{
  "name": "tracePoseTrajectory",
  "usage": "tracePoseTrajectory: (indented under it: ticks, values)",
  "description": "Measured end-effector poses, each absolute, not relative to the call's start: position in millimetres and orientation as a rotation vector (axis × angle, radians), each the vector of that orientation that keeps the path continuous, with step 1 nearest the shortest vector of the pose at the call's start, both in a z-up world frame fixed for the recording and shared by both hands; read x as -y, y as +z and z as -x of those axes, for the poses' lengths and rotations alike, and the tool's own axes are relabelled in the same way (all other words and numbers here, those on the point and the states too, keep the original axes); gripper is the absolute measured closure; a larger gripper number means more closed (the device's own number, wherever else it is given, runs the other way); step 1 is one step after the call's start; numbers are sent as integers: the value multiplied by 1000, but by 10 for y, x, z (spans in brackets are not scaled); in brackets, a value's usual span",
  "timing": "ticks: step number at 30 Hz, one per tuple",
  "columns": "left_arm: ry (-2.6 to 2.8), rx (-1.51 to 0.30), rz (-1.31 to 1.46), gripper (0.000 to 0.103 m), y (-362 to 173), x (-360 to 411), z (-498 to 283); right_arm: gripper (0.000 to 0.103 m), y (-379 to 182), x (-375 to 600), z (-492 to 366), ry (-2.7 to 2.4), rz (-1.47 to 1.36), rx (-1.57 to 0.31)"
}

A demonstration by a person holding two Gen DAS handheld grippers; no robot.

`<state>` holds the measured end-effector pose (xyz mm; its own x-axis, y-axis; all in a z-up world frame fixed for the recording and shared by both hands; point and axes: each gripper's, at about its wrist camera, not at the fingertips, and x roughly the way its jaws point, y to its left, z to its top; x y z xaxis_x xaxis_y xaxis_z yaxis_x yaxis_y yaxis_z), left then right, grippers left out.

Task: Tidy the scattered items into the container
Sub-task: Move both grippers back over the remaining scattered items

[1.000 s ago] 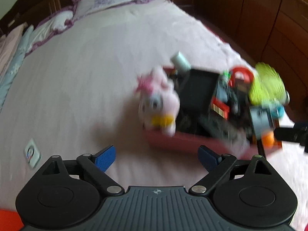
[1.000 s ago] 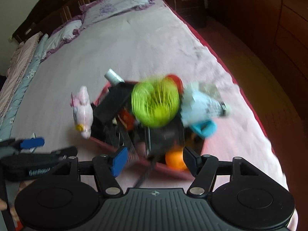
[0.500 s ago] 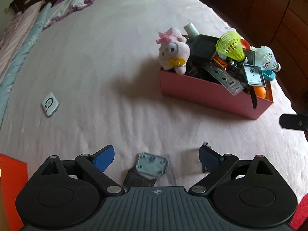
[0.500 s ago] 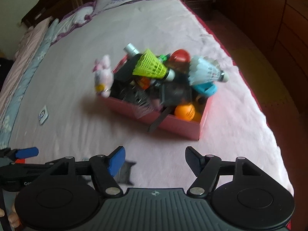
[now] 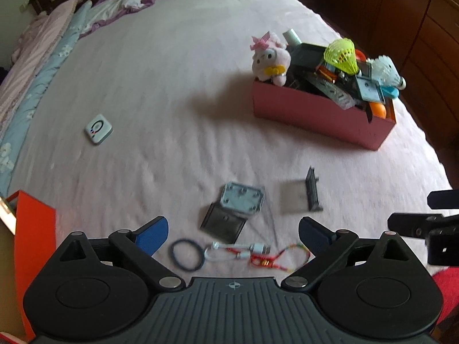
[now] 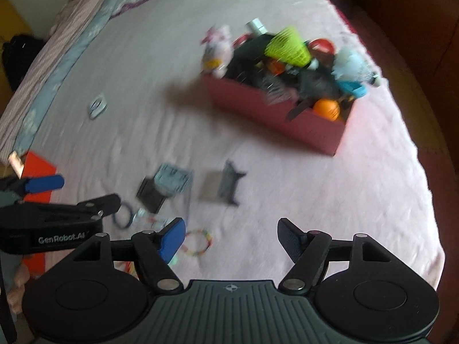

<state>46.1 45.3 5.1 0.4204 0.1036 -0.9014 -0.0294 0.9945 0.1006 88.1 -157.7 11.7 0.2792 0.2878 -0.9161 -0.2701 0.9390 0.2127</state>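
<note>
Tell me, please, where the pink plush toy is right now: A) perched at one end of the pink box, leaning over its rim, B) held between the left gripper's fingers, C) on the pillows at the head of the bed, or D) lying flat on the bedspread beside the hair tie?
A: the pink plush toy sits at the end of the pink box, overhanging its rim, far from both open grippers.

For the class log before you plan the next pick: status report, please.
Left hand-held gripper and right hand-held gripper open, empty, jaws just widening. Pink box piled full. Dark hair tie, cable, grey plate loose on bedspread. Nothing blocking.
</note>
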Motion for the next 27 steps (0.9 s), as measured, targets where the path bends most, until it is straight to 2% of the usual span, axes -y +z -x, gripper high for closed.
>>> tracePoseTrajectory:
  ticks: [15,27]
  values:
    - [225,-1309,17,2,-534,-1109,607,27,-194,1284,-302,397,91,-1381]
    - [269,-1386,39,2,-939,-1352,991,26,-762,708,-200,490,226,-1425]
